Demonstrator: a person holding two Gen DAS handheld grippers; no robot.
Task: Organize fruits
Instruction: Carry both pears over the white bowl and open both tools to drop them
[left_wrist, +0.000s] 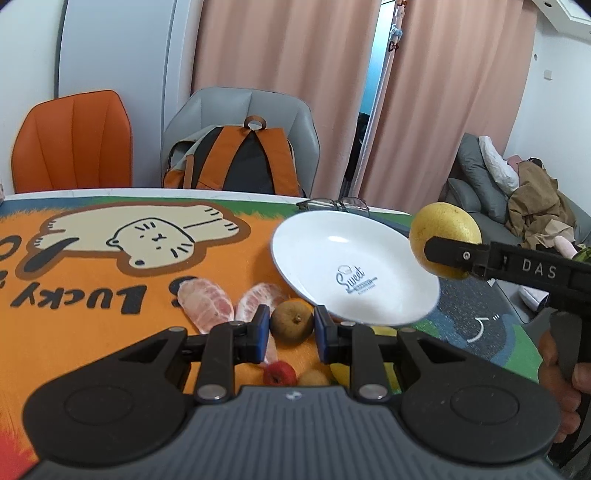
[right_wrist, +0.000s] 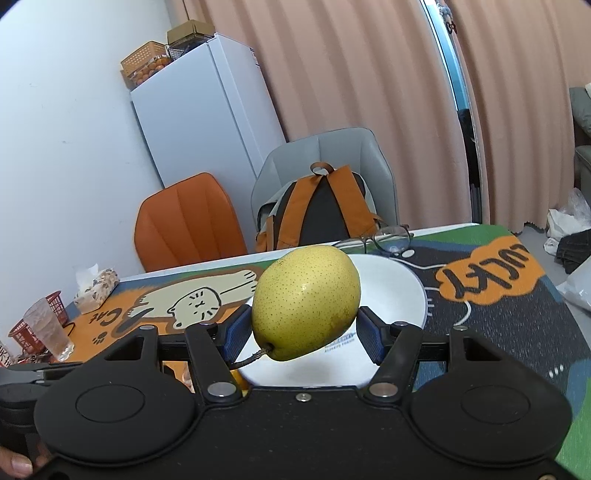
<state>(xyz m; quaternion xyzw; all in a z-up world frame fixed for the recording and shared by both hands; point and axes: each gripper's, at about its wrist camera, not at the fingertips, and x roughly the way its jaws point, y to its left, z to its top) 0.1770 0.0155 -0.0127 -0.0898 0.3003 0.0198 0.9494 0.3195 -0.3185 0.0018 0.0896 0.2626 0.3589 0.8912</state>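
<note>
My right gripper (right_wrist: 301, 328) is shut on a yellow pear (right_wrist: 306, 302) and holds it in the air above the near rim of a white plate (right_wrist: 406, 291). In the left wrist view the pear (left_wrist: 445, 229) hangs at the plate's (left_wrist: 354, 266) right edge. My left gripper (left_wrist: 291, 328) is open above the table, its blue pads either side of a brown round fruit (left_wrist: 291, 323). Two peeled pomelo segments (left_wrist: 207, 302) lie to its left. A small red fruit (left_wrist: 279, 373) and a small tan fruit (left_wrist: 313, 378) lie nearer.
The table has an orange cat-print mat (left_wrist: 92, 295). Eyeglasses (left_wrist: 334, 203) lie behind the plate. A glass (right_wrist: 50, 328), a red basket (right_wrist: 27, 328) and a tissue pack (right_wrist: 98, 284) stand at the far left. Chairs and a backpack (left_wrist: 236, 158) are behind the table.
</note>
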